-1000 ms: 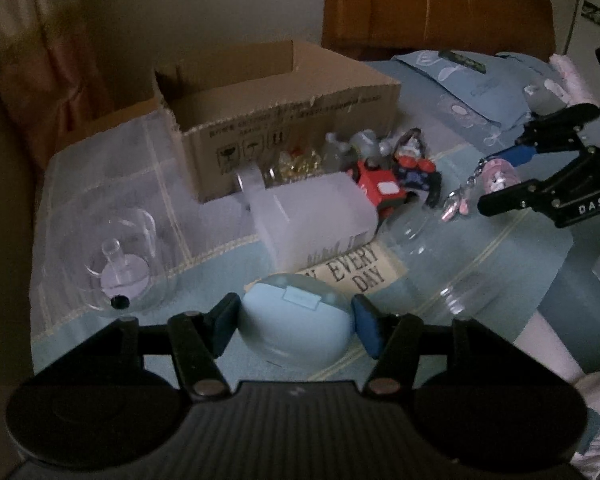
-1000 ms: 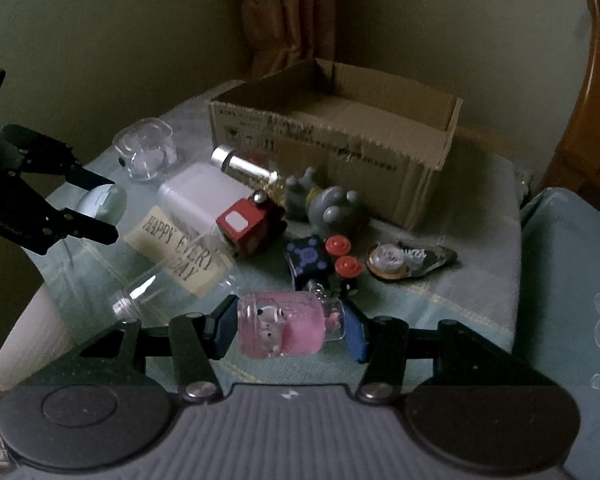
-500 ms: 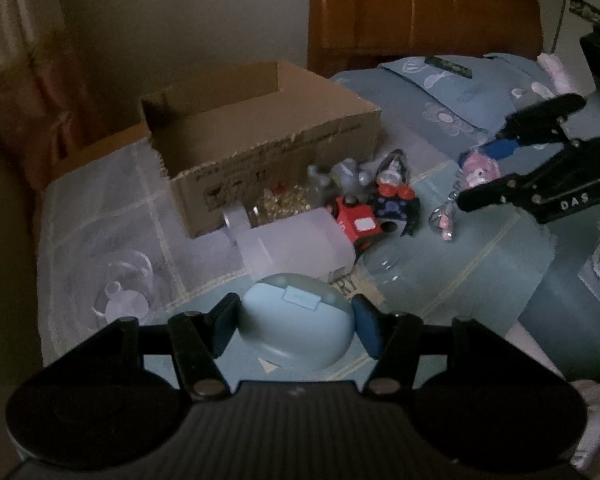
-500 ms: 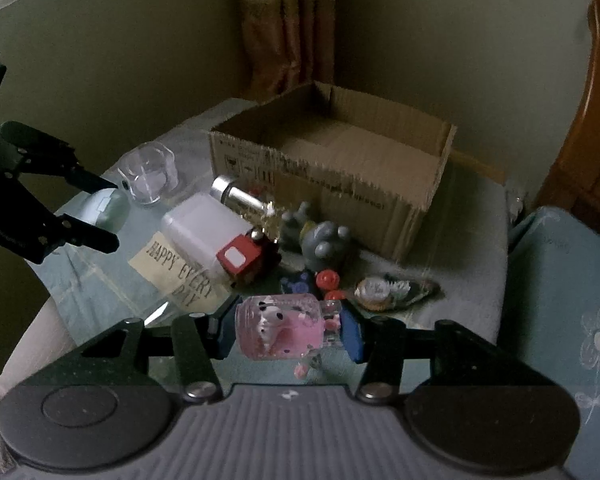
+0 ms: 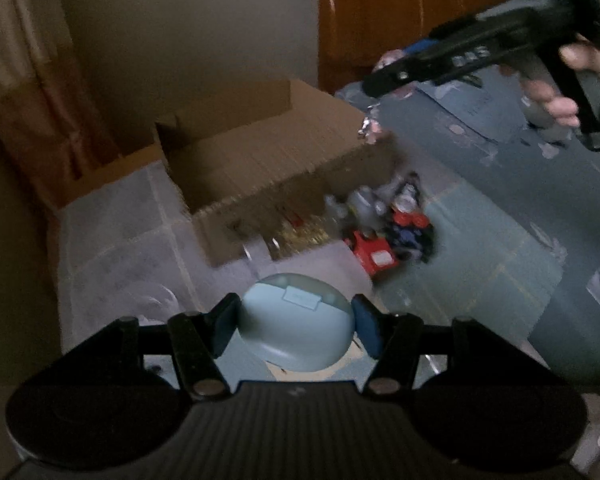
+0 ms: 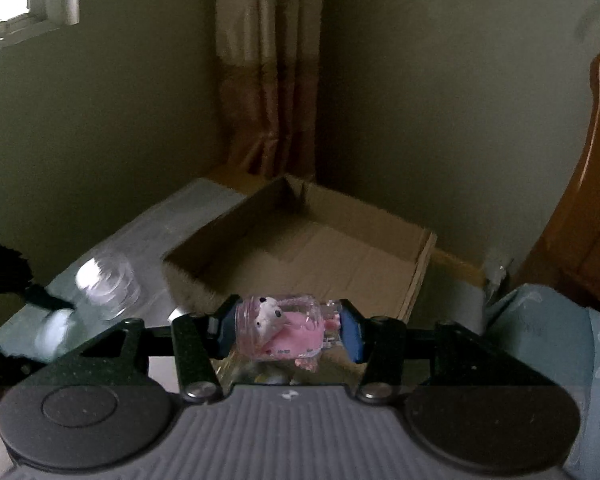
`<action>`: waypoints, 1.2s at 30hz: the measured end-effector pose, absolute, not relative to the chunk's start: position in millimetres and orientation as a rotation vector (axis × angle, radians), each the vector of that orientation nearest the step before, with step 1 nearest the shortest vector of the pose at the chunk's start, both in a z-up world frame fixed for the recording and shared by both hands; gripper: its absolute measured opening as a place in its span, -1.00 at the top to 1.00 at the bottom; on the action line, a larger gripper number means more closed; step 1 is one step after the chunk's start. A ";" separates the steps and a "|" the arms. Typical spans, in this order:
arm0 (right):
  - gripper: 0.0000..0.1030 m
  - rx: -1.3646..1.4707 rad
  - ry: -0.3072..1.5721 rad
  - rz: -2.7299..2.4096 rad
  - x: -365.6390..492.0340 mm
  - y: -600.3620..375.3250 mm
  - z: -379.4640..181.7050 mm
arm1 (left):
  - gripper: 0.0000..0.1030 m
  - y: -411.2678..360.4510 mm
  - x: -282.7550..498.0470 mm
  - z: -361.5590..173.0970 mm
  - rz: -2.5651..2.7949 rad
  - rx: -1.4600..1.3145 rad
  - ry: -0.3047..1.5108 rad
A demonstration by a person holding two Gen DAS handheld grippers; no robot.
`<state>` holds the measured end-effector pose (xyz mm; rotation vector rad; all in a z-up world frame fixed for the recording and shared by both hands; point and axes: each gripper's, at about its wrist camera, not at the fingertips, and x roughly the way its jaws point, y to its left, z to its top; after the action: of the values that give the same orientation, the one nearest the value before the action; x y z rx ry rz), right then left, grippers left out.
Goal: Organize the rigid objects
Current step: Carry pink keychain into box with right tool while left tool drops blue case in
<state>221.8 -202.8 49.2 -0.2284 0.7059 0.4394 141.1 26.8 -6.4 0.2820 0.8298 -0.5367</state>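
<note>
While both grippers are loaded | left gripper [image 5: 294, 330] clamps pale-blue round case [image 5: 296, 328] above the surface, near side of cardboard box [image 5: 276, 168] | right gripper [image 6: 286, 334] clamps pink figurine jar [image 6: 282, 332] at the box's front edge

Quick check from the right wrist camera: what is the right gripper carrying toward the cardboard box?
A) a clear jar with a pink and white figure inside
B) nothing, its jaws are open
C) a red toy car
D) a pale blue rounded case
A: the right gripper is shut on the clear jar with a pink and white figure, held in front of the open cardboard box; the pale blue rounded case sits in the left gripper.
</note>
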 end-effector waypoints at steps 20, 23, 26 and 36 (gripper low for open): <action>-0.70 -0.165 0.856 0.256 300.2 -197.7 3.7 | -0.17 -2.8 233.2 32.5 -0.464 0.289 0.731; -0.81 -0.175 0.840 0.255 285.1 -199.6 6.3 | -0.17 -13.7 249.6 28.2 -0.458 0.285 0.741; -0.88 -0.164 0.851 0.243 273.4 -202.0 5.9 | -0.17 -26.4 268.9 19.8 -0.447 0.284 0.765; -0.89 -0.155 0.900 0.236 224.1 -207.6 -8.3 | -0.17 -48.1 312.0 -11.4 -0.387 0.245 0.835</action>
<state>224.1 -207.6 -8.3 -0.1546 0.8996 0.2363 312.0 -48.1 -11.4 0.2449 0.8350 -0.3866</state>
